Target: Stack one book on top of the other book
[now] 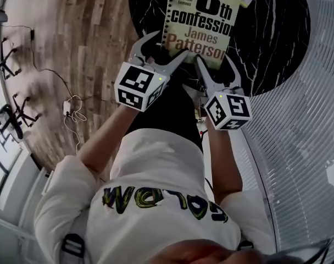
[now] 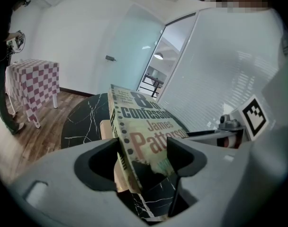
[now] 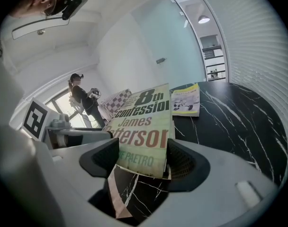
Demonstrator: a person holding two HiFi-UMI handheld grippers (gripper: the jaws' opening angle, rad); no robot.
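My left gripper (image 2: 143, 155) and right gripper (image 3: 143, 157) both clamp the near edge of the book (image 1: 202, 15); the other book (image 3: 185, 100) lies flat ahead, on the right gripper's side.

I find bare tabletop (image 3: 238, 122) right of the held book (image 3: 143, 126); a yellow book (image 3: 185, 100) lies beyond; slatted wall (image 1: 304, 109) flanks the right.

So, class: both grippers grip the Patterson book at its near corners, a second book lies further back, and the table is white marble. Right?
No: the table is black marble, white-veined, as the right gripper view shows. The left gripper and right gripper do grip the Patterson book at its near corners; the second book lies further back.
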